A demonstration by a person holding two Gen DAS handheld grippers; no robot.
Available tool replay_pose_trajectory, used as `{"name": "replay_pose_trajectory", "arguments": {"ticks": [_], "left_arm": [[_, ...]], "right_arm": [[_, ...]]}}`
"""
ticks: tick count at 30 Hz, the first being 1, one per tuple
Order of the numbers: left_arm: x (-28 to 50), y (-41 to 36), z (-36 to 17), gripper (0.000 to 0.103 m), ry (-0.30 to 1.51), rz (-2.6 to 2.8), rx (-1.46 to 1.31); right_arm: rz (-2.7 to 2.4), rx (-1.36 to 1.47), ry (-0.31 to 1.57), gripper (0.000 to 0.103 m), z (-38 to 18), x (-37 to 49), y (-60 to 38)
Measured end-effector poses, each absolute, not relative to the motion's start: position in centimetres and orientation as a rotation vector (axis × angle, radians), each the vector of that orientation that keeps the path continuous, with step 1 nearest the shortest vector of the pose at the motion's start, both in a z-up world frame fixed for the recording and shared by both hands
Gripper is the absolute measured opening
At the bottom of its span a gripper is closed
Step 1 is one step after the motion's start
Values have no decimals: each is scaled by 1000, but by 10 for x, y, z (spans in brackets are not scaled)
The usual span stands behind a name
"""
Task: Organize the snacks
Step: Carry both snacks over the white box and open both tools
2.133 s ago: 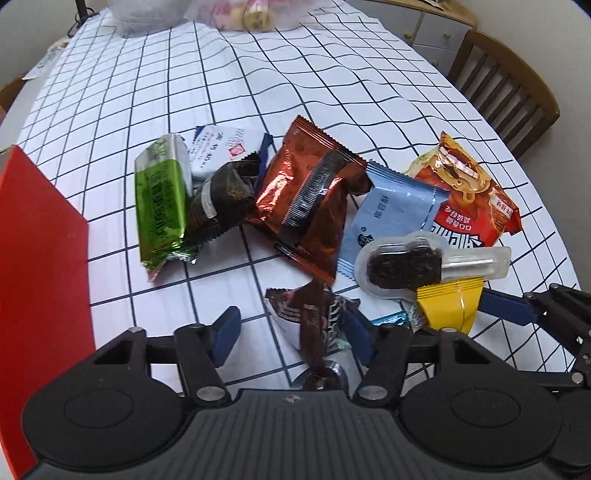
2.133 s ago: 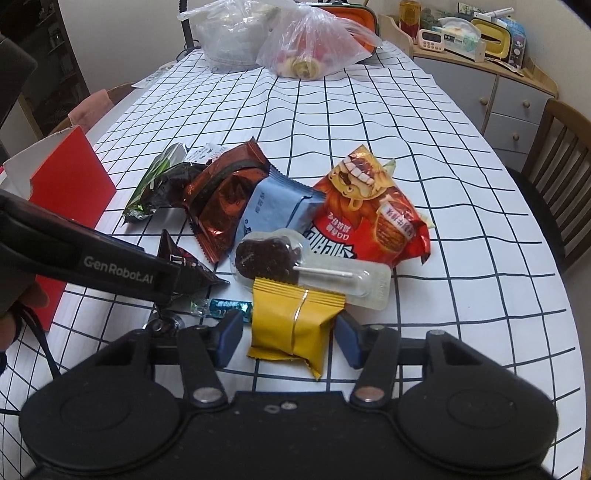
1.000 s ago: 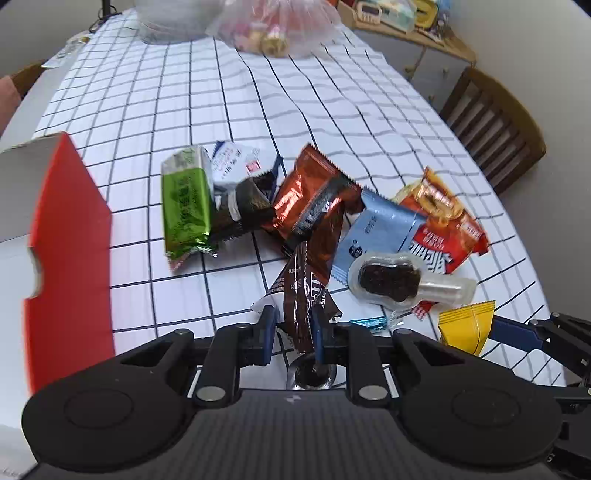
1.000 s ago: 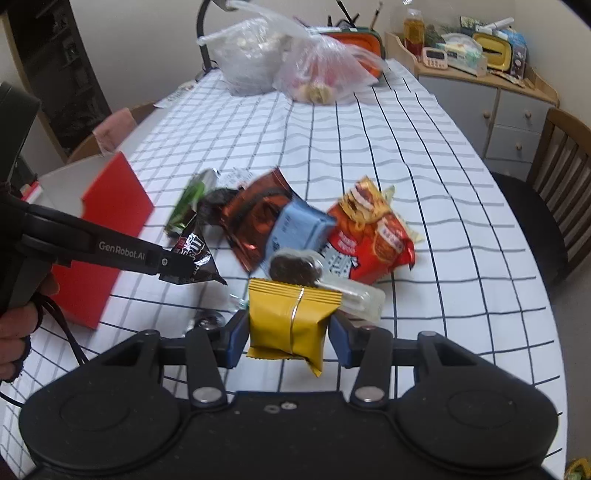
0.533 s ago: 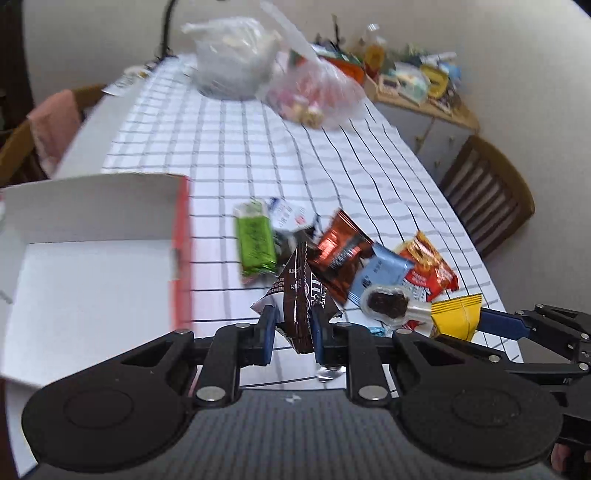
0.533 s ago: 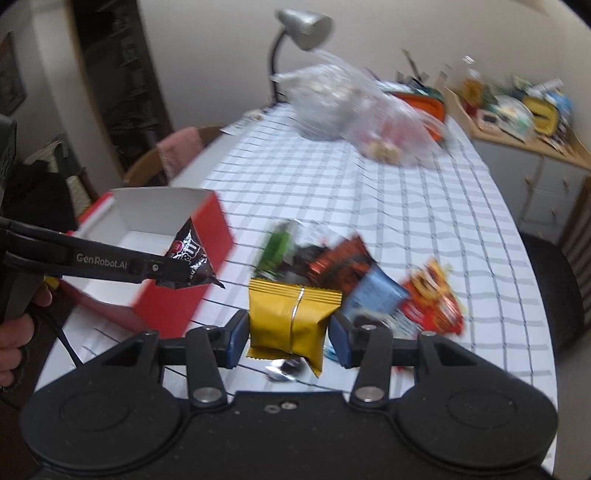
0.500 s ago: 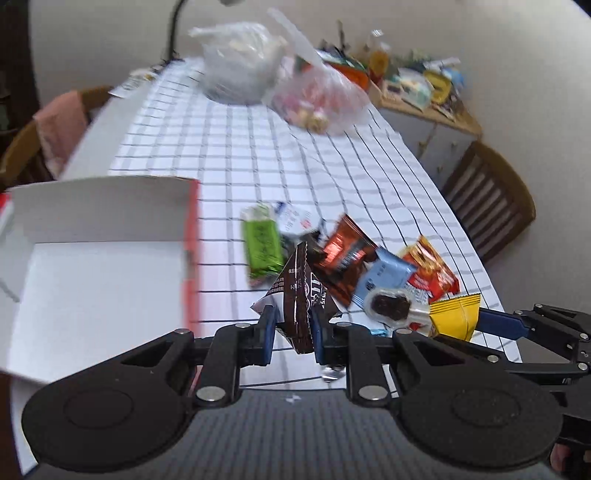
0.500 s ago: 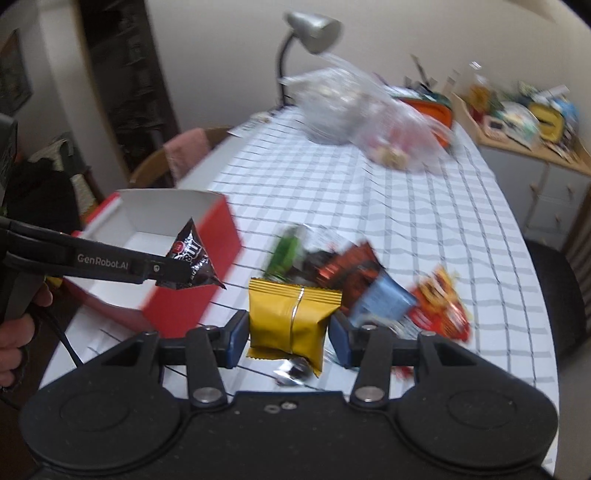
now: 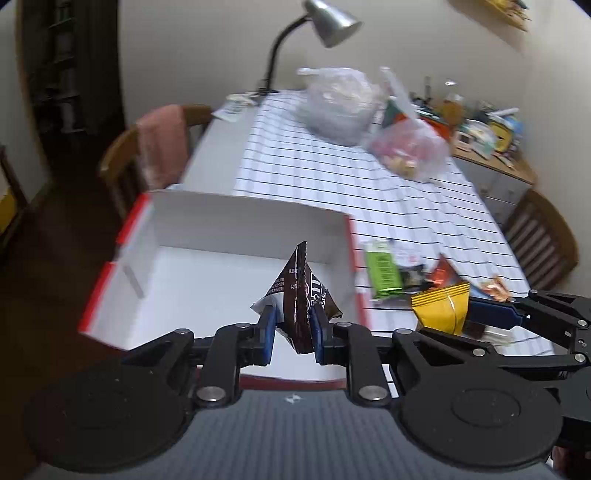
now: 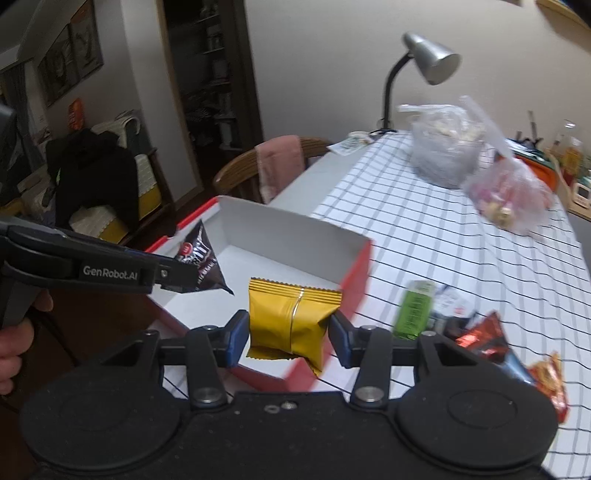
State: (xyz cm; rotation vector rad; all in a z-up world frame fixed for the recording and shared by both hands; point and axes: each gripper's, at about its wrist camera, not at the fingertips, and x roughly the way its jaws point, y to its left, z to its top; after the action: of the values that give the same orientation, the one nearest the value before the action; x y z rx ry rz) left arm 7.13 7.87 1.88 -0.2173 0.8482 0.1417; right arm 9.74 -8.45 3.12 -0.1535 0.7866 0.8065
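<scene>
My left gripper (image 9: 293,328) is shut on a dark brown candy packet (image 9: 301,291) and holds it in the air above the open red box (image 9: 236,218) with a white inside. The same brown packet (image 10: 201,264) shows in the right wrist view, over the box (image 10: 354,273). My right gripper (image 10: 290,336) is shut on a yellow foil packet (image 10: 290,319), held near the box's right side. That yellow packet (image 9: 441,308) appears at the right in the left wrist view. The remaining snacks (image 9: 402,269) lie on the checked tablecloth right of the box.
Two plastic bags (image 9: 341,103) and a desk lamp (image 9: 325,22) stand at the table's far end. A wooden chair with a pink cloth (image 9: 162,144) is at the far left, another chair (image 9: 543,240) at the right. A person's hand (image 10: 14,350) grips the left tool.
Both grippers have lifted and swung left with their packets, from over the snack pile to over and beside the open box. The views have tilted up, showing more of the room.
</scene>
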Motion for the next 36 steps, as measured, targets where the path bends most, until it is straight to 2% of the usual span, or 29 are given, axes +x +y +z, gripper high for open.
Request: {"name": "replay_pose_trajectory", "arguments": {"ticks": [14,23,31,36], "left_arm": [[81,168,-18,20,922,278,-183],[108,169,-56,20,1025,253,-133],[116,161,-82,20,1103,223,-102],[115,160,-84,20,1113,218,-90]], "right_arm": [[774,-192,914,45,-21,126,0],[733,-215,1009,45,-53,133,14],[721,-256,1005,45,-56,130,22],[721,-256,1005,53,-54,131,21]]}}
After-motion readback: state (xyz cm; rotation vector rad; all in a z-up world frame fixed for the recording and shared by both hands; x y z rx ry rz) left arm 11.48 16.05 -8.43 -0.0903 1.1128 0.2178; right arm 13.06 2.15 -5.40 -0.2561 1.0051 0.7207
